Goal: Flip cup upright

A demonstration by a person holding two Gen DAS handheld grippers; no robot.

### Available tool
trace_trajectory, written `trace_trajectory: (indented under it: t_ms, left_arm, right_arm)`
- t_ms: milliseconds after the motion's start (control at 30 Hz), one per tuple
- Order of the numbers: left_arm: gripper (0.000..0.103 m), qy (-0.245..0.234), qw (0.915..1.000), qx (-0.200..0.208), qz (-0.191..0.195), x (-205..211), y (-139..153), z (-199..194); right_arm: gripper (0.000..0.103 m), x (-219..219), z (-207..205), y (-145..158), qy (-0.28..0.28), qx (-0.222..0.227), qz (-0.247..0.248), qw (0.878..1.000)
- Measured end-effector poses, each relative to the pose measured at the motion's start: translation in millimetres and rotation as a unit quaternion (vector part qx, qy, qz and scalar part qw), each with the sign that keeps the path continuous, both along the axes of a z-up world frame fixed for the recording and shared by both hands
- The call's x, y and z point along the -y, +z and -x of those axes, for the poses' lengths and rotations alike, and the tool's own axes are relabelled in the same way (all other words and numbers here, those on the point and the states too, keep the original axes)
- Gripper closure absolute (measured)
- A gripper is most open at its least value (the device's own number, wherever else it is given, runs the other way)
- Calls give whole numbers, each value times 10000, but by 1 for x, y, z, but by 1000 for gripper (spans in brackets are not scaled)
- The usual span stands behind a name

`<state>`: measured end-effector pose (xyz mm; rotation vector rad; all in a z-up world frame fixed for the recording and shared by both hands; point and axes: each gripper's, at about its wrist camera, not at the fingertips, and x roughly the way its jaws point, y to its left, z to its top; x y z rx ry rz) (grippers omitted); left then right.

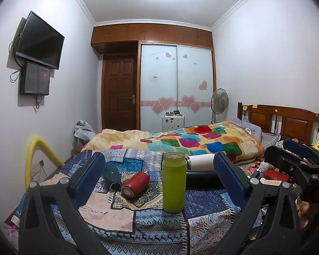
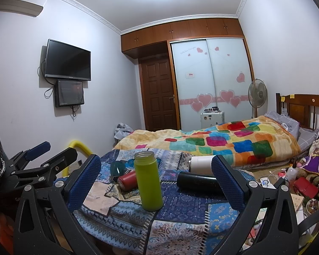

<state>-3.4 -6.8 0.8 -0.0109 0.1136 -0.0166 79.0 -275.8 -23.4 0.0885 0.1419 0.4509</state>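
A green cup (image 1: 174, 182) (image 2: 148, 181) stands upright, mouth up, on a patchwork cloth (image 1: 204, 201) (image 2: 180, 204). A red cup (image 1: 135, 184) (image 2: 127, 179), a dark teal cup (image 1: 113, 176) (image 2: 118, 167), a black cup (image 1: 204, 179) (image 2: 198, 182) and a white cup (image 1: 202, 161) (image 2: 202, 164) lie on their sides behind it. My left gripper (image 1: 161, 182) is open, its fingers either side of the green cup and nearer the camera. My right gripper (image 2: 157, 182) is open likewise. Each gripper shows at the other view's edge.
A bed with a colourful blanket (image 1: 191, 142) (image 2: 223, 142) lies behind the cloth. A yellow padded rail (image 1: 35, 159) (image 2: 80, 146) stands at the left. Clutter (image 2: 297, 182) covers the surface at the right. A fan (image 1: 219, 101), a wardrobe and a door stand at the back.
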Motion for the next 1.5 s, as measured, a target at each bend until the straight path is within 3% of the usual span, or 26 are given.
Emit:
trace_trajectory:
  t_ms: [1500]
  left_arm:
    - [0,-49,10000,-46,-11,3,-1,-2]
  right_arm:
    - [0,0,1,-1,1,30,31,10000]
